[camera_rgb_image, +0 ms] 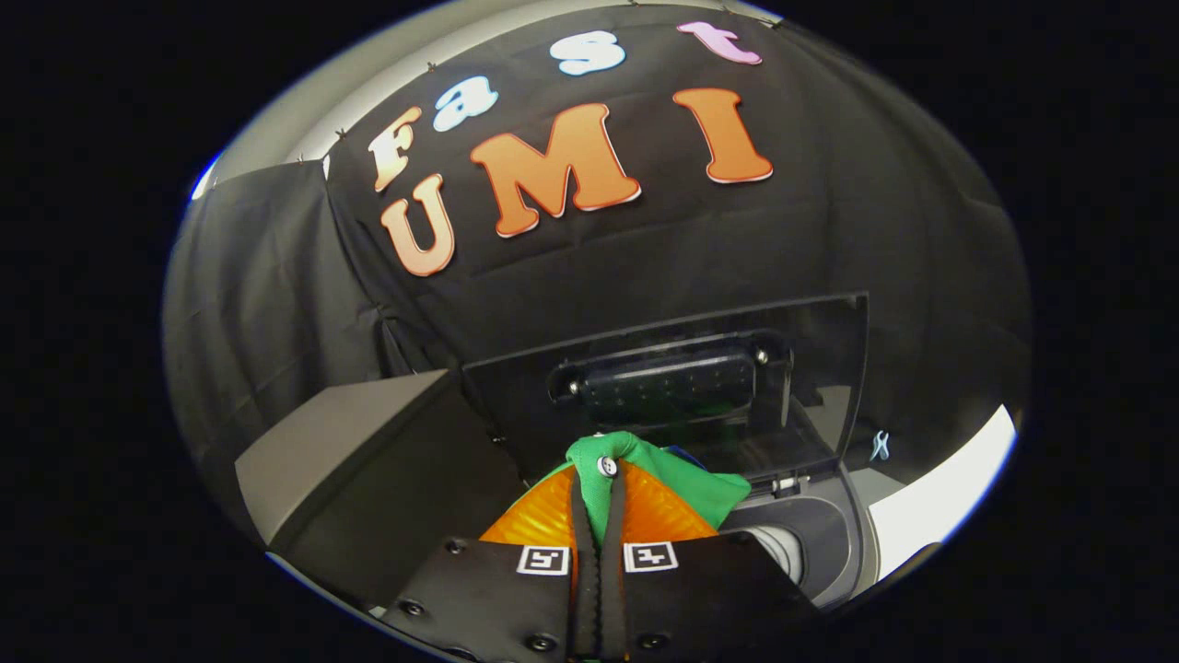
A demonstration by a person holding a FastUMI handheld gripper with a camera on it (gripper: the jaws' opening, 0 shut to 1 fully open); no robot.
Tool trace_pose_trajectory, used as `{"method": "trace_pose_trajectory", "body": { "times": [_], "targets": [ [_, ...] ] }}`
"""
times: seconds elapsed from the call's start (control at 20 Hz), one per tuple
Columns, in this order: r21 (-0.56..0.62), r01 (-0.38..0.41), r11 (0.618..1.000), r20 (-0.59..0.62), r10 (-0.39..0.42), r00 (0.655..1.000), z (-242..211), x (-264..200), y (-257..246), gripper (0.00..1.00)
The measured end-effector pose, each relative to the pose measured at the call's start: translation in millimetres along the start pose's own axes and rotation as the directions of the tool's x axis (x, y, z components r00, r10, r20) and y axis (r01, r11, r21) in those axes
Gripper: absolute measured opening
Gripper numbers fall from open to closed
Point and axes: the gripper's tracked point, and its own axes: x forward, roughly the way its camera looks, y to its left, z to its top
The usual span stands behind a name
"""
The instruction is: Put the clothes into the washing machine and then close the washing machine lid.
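My gripper [599,502] is shut on a green piece of clothing [672,474], which bunches up between and over the fingertips, with a small white button showing at the top. The cloth hangs just above the washing machine [829,539]. The machine's dark, see-through lid [682,387] stands raised just beyond the fingers. Part of the round drum opening [783,548] shows to the right of the fingers, below the cloth.
A grey box-like surface [341,442] lies to the left of the machine. A white surface [939,497] shows to the right of it. Black cloth walls close in the booth behind and on both sides.
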Motion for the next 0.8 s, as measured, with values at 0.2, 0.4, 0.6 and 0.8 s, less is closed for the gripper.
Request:
{"method": "trace_pose_trajectory", "body": {
  "times": [0.2,0.4,0.6,0.8],
  "targets": [
    [0.013,0.018,1.0,-0.088,-0.016,0.996,-47,27,-5,0.08],
    [0.014,0.06,0.998,-0.19,-0.057,0.98,-88,46,-26,0.08],
    [-0.001,0.112,0.994,-0.288,-0.107,0.952,-126,63,-47,0.08],
    [-0.008,0.165,0.986,-0.384,-0.156,0.91,-165,65,-68,0.08]
  ]
}}
